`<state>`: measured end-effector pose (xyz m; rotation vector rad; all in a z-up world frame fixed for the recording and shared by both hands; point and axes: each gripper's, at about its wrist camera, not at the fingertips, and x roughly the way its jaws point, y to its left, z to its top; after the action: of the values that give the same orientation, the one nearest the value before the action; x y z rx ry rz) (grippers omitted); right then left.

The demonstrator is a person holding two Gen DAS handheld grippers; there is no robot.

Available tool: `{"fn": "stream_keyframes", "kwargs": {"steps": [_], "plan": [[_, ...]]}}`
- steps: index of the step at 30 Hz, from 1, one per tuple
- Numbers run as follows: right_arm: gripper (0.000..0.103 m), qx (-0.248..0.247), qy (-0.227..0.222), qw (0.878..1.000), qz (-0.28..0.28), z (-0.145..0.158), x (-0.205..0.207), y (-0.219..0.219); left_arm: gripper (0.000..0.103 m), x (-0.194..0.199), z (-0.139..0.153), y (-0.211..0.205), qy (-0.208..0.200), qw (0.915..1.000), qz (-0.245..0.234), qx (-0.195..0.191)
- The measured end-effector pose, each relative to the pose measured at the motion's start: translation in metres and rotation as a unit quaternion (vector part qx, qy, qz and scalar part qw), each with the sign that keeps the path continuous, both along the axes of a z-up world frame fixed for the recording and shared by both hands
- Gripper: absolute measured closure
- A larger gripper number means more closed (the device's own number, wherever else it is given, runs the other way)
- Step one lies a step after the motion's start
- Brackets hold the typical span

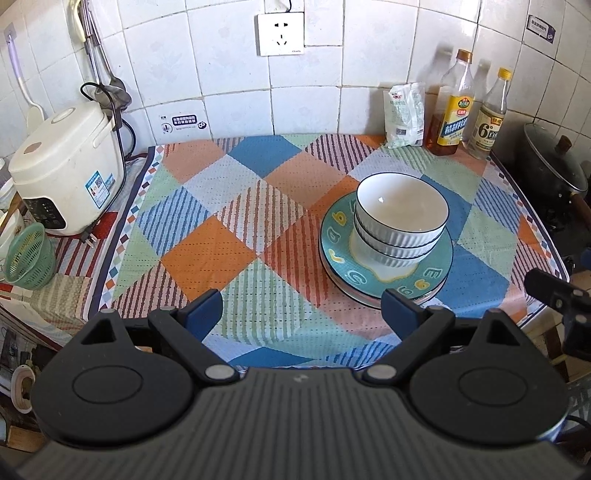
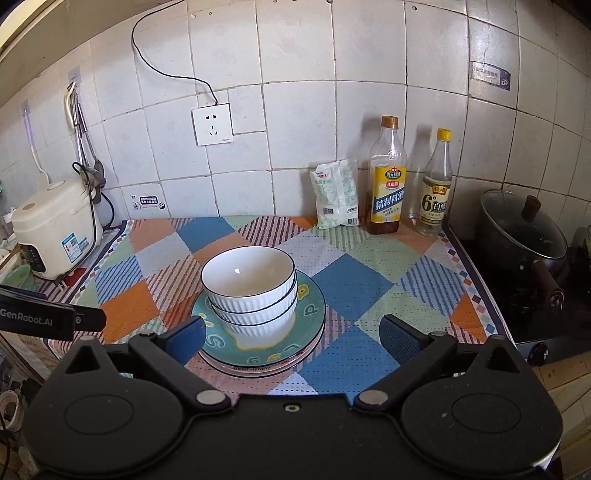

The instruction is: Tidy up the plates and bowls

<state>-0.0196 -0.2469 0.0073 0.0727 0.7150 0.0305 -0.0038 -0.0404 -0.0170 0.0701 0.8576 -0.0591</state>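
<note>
Left gripper point(image 1: 301, 314): jaws wide apart, empty, hovering over patchwork cloth point(image 1: 236, 221). Right gripper point(image 2: 291, 338): spread wide, holding nothing. Just ahead, between both: three ribbed white bowls point(image 2: 249, 291) nested, empty, seated on teal lettered plate point(image 2: 310, 314) topping plate stack. Nested centrally, likely for stability. Stacking looks finished. Beyond: cooking-wine bottle point(image 2: 386, 184), vinegar bottle point(image 2: 436, 188).

A: How many plates point(image 2: 314, 325) lie under the bowls point(image 2: 251, 295)?
B: Can't tell; only their rims show.
A: The wall sticker's point(image 1: 541, 29) print?
B: Too blurred to read.
</note>
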Motion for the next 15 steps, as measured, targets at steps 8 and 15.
{"fn": "stream_keyframes", "kwargs": {"steps": [8, 15], "plan": [[0.001, -0.009, -0.001, 1.000, -0.004, -0.0038, 0.0014, 0.0021, 0.010, 0.0008, -0.0037, 0.0024, -0.005, 1.0000, 0.007, -0.004], [0.001, -0.007, 0.001, 1.000, -0.009, -0.0079, 0.0021, -0.0025, 0.010, 0.0023, -0.0090, 0.0009, -0.008, 1.0000, 0.002, 0.002]]}}
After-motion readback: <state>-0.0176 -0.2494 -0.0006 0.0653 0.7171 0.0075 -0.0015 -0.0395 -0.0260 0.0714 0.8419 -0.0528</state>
